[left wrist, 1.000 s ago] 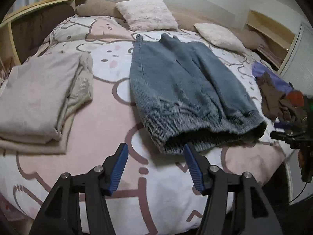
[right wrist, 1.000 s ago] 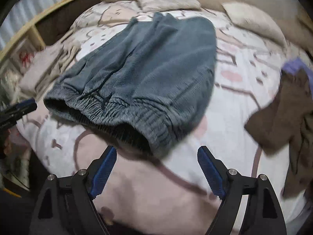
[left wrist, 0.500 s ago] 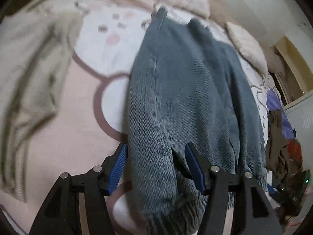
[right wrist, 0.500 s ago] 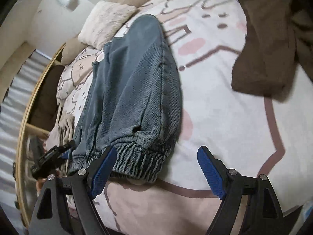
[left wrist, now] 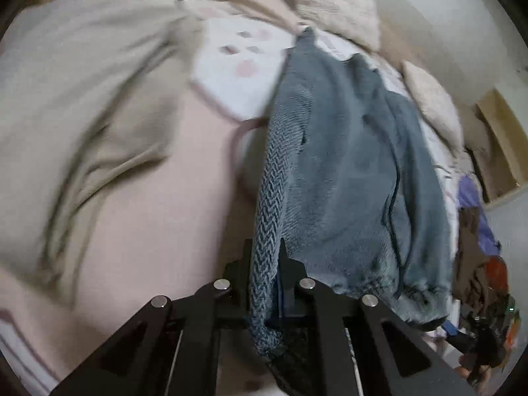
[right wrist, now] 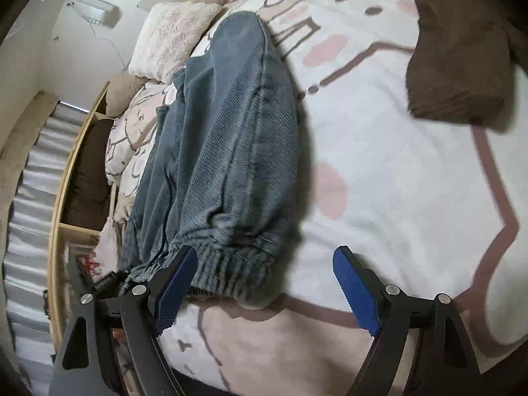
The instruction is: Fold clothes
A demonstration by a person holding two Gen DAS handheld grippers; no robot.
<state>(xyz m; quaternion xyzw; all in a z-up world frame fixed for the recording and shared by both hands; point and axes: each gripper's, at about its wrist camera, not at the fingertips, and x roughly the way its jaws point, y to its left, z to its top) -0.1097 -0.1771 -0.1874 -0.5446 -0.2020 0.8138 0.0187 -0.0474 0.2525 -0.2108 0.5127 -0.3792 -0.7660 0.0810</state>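
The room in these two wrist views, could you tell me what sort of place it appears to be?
Most likely a home bedroom. A bed with a cartoon-print duvet fills both views, fluffy pillows lie at its head, and the blue-grey trousers lie spread on it beside a folded beige pile.

Likely bedroom: bed (right wrist: 412, 165), pillows (right wrist: 168, 39)

A bed (right wrist: 412, 181) with a white and pink cartoon-print cover. Grey-blue trousers (right wrist: 231, 151) lie lengthwise on it. Folded beige clothes (left wrist: 82, 105), blurred, sit to one side; a brown garment (right wrist: 458, 76) to the other. Fluffy pale pillows (right wrist: 171, 39) rest at the head, possibly three.
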